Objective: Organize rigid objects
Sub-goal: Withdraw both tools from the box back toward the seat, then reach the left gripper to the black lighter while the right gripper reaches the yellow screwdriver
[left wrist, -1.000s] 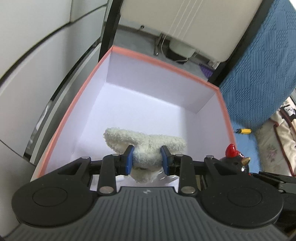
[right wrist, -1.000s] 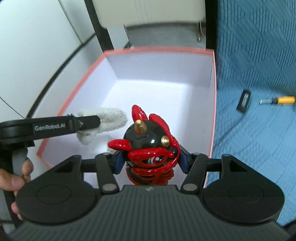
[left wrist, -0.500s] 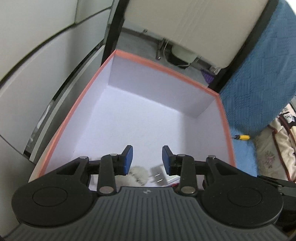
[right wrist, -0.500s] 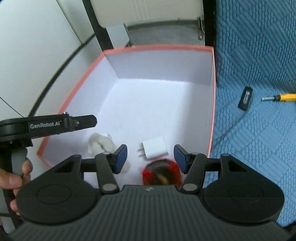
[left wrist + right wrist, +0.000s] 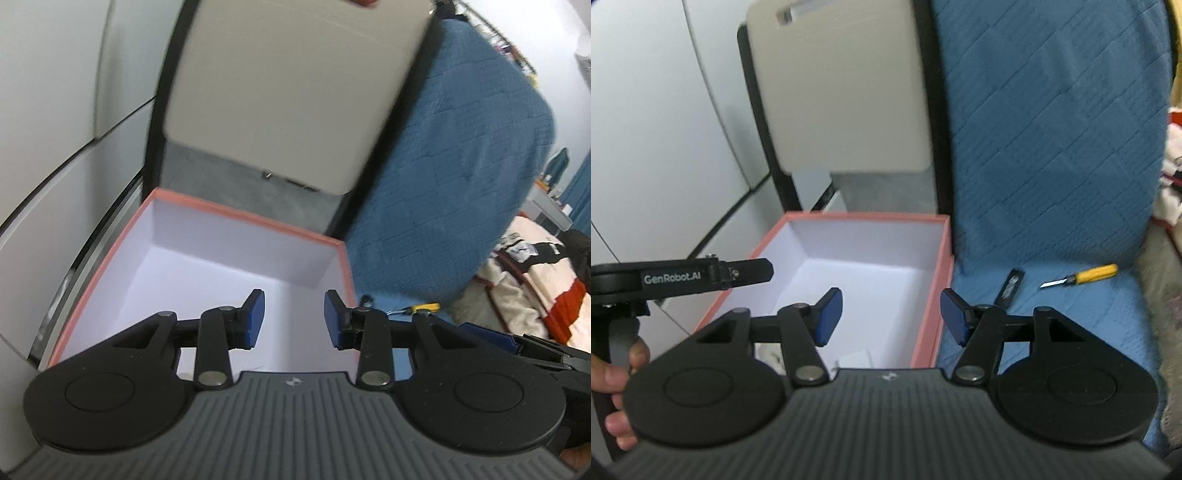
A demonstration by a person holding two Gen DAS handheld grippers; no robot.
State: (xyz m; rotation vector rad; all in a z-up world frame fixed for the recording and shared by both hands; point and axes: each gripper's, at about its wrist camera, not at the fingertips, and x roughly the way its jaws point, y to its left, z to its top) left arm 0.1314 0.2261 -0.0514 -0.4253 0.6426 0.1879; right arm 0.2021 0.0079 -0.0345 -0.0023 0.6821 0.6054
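Note:
An orange-rimmed box (image 5: 236,212) with a white inside stands in front of both grippers. My left gripper (image 5: 294,317) hangs above its near part, open and holding nothing. In the right wrist view the box (image 5: 932,273) lies lower left of centre. My right gripper (image 5: 890,317) is over its near right corner, jaws opening slightly with nothing between them. A scrap of the white plush toy (image 5: 772,356) and a white charger (image 5: 858,357) show at the box's near end, mostly hidden by the gripper body. The red figure is out of sight.
A blue quilted cover (image 5: 1052,166) lies right of the box, with a yellow-handled tool (image 5: 1086,275) and a small black item (image 5: 1011,286) on it. A beige panel (image 5: 288,92) stands behind the box and white cabinet fronts to the left. A hand (image 5: 613,373) holds the left gripper (image 5: 757,273).
The left gripper let go of the plush toy and the right one of the red figure; both dropped into the box. Both grippers then rose and drew back from the box.

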